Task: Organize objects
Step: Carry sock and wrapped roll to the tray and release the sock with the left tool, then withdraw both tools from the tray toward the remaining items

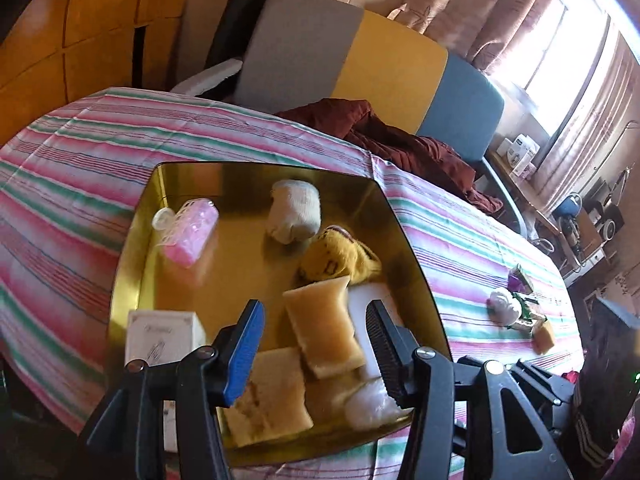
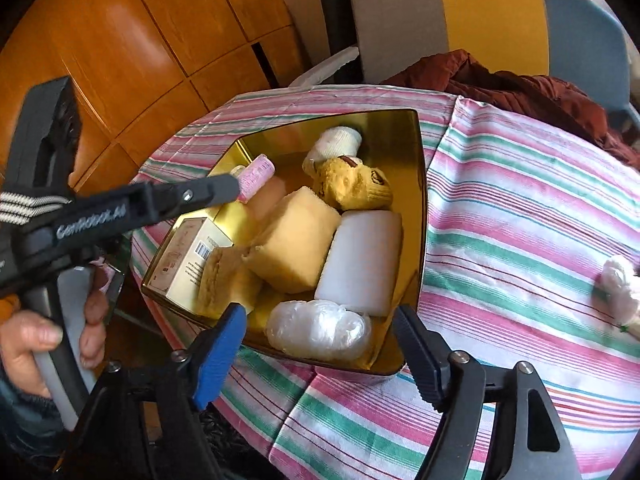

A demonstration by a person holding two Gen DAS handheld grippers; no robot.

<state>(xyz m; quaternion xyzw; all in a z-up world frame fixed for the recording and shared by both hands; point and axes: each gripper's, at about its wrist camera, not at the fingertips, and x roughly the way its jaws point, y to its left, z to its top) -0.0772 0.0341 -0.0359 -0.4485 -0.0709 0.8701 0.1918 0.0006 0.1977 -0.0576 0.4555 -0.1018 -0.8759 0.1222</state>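
A gold tin [image 1: 134, 248] [image 2: 420, 184] on the striped cloth holds a pink roller [image 1: 192, 232], a white sock roll [image 1: 294, 212], a yellow sock [image 1: 340, 260], tan sponges, a white box [image 1: 160, 336], a white block [image 2: 364, 260] and a balled plastic bag [image 2: 318, 330]. My left gripper [image 1: 316, 344] is open above the tin's near side; a tan sponge [image 1: 320, 332] lies between its pads, apart from both. My right gripper [image 2: 320, 354] stands open at the tin's near rim, just above the plastic bag. A hand holds the left gripper [image 2: 224, 192] at the left of the right wrist view.
Loose on the cloth to the right lie a white bundle [image 1: 502, 304] [image 2: 620, 284], small purple and green items [image 1: 520, 280] and a small yellow sponge [image 1: 544, 336]. Behind the table stand a grey, yellow and blue chair [image 1: 392, 60] with maroon cloth [image 1: 400, 140], and wooden panels [image 2: 120, 60].
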